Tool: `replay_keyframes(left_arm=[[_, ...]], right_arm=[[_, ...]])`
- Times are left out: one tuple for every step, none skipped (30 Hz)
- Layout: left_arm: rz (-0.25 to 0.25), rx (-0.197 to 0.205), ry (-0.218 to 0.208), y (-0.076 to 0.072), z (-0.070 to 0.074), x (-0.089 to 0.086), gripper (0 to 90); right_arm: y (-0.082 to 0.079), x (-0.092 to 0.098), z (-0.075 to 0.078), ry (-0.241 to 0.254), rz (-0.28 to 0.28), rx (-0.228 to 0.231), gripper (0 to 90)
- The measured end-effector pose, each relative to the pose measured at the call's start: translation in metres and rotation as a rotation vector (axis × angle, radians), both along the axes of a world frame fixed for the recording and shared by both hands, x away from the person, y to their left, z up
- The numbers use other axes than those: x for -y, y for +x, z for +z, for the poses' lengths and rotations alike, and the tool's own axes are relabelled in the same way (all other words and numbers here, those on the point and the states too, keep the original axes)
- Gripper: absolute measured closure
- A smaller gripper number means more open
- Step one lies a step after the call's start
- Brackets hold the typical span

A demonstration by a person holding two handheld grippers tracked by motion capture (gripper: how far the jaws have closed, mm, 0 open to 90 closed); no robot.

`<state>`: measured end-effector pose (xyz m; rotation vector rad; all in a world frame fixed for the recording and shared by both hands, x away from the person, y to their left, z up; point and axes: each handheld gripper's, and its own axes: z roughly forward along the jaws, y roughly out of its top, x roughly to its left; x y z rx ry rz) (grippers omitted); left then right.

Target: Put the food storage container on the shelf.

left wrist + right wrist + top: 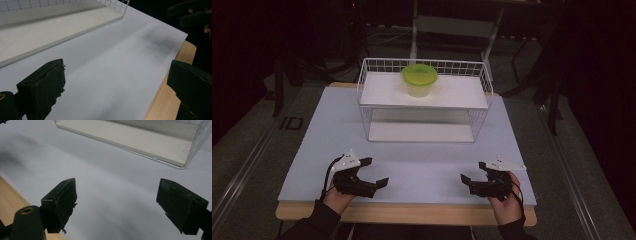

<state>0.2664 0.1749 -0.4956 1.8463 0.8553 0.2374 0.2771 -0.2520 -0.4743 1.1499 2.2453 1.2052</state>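
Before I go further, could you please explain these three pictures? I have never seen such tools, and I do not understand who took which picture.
A person holds two hand tools, the left gripper and the right gripper, each with two black jaws. One picture comes from a camera above the table. The other two come from cameras riding on each gripper, looking along its jaws. On the white mat stands a white wire shelf rack; a green-lidded container sits on its upper shelf. Both grippers are open and hold nothing.
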Motion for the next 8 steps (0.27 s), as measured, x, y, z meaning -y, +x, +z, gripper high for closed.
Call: replay_keyframes(left_arm=[[0.000, -0.002, -0.001, -0.0001, -0.0003, 0.0000, 2.7], [-0.001, -0.004, -0.003, -0.0003, -0.0004, 0.0000, 2.7], [-0.002, -0.006, -0.001, -0.0006, -0.0005, 0.0001, 2.7], [-0.003, -0.007, 0.003, -0.0010, -0.0004, 0.0002, 2.7], [-0.005, -0.005, 0.005, -0.0015, -0.0001, 0.0003, 2.7], [-0.006, -0.003, 0.008, -0.0022, 0.0003, 0.0004, 2.7], [-0.007, 0.000, 0.012, -0.0028, 0.0007, 0.0004, 2.7], [-0.007, 0.004, 0.013, -0.0035, 0.0010, 0.0006, 2.7]], right_arm=[[0.0002, -0.0007, -0.0008, -0.003, 0.003, -0.001, 16.3], [0.0001, -0.0013, -0.0011, -0.004, 0.004, -0.004, 16.3], [0.0001, -0.0021, -0.0017, -0.011, 0.009, -0.005, 16.3], [-0.0001, -0.0030, -0.0020, -0.018, 0.012, -0.005, 16.3], [-0.0004, -0.0035, -0.0022, -0.024, 0.016, -0.005, 16.3], [-0.0005, -0.0041, -0.0025, -0.029, 0.019, -0.005, 16.3], [-0.0008, -0.0047, -0.0027, -0.036, 0.018, -0.004, 16.3], [-0.0010, -0.0050, -0.0027, -0.040, 0.019, -0.001, 16.3]])
